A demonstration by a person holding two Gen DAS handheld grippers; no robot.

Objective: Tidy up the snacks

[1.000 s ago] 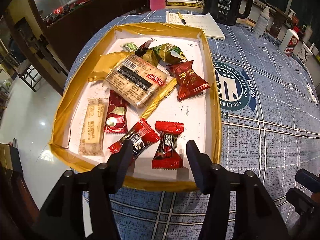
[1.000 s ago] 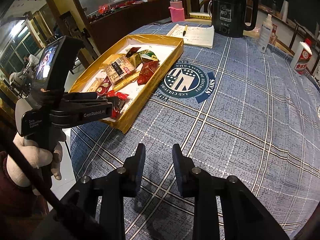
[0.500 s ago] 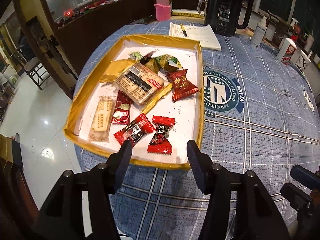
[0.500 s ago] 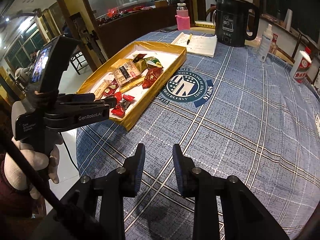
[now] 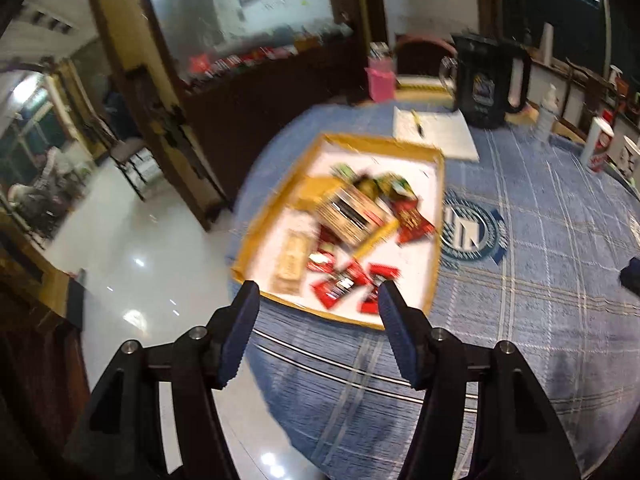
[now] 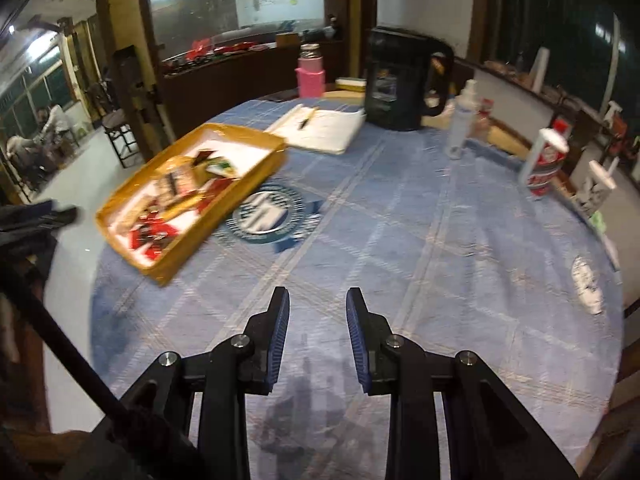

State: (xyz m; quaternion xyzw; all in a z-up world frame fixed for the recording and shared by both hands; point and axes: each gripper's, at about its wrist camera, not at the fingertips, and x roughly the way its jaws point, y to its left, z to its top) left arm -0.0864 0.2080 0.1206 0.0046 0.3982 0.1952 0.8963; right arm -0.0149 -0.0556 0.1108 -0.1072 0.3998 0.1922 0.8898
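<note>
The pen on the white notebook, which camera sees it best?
The right wrist view: the pen lies there in fairly sharp focus on the notebook, beyond the yellow tray. The left wrist view shows it too, but more blurred.

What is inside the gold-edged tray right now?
The tray holds a loose pile of wrapped snacks: red candies, a large cracker pack, a tan bar. Motion blur hides labels, and overlapping wrappers hide whatever is beneath.

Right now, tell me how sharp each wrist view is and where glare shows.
Left wrist view: motion blur smears the snack tray; the left gripper stays sharp; glare spots on the floor. Right wrist view: milder blur on the tray; the right gripper crisp.
</note>
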